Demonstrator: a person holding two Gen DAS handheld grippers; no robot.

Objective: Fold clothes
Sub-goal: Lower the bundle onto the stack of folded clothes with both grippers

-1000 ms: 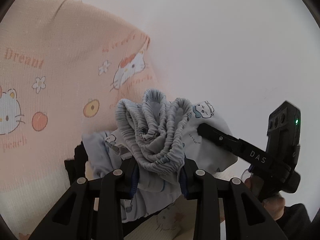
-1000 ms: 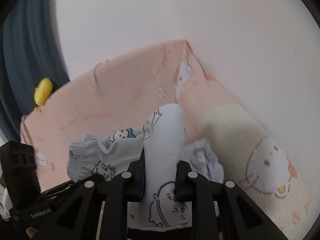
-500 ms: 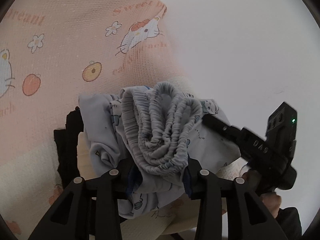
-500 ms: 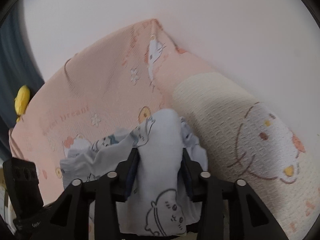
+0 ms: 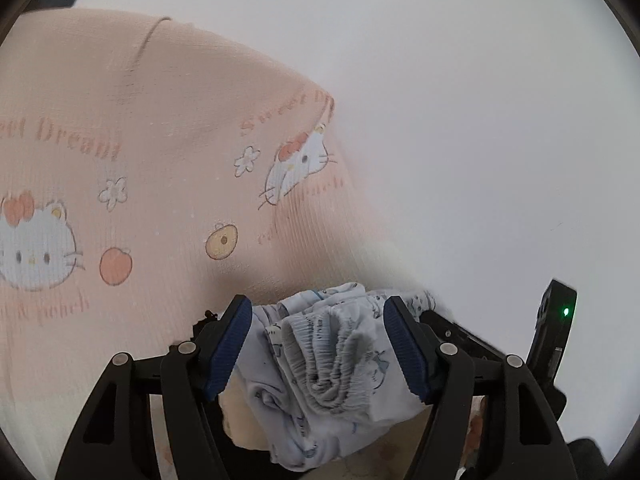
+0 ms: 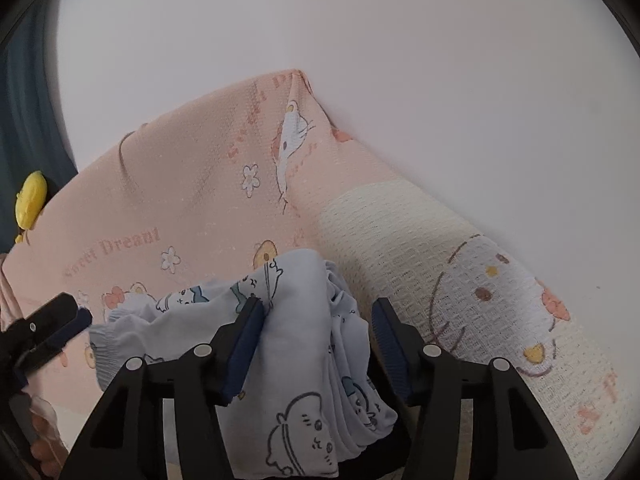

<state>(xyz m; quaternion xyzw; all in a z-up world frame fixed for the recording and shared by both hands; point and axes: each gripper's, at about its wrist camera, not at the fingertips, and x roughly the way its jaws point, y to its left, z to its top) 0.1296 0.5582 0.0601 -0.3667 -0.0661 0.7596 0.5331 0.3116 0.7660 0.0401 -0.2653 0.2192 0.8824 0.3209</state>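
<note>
A pale blue garment (image 5: 332,376) with cartoon prints and a gathered elastic waistband lies bunched on the bedding. My left gripper (image 5: 318,344) is open, its blue pads (image 5: 226,346) apart on either side of the waistband. In the right wrist view the same garment (image 6: 296,332) lies between the fingers of my right gripper (image 6: 318,344), which is also open; its left pad (image 6: 244,346) touches the cloth and the right pad stands clear of it. The left gripper's finger (image 6: 52,326) shows at the left edge.
A pink cartoon-cat blanket (image 5: 140,184) covers the bed, with a cream cartoon-print cloth (image 6: 460,280) to the right along a white wall (image 6: 360,40). A yellow toy (image 6: 30,198) and dark curtain are at the far left. The right gripper's body (image 5: 552,340) shows at the left view's right edge.
Both grippers have opened and let go of the blue garment, which has dropped lower between the fingers onto the bedding. Both views have shifted slightly.
</note>
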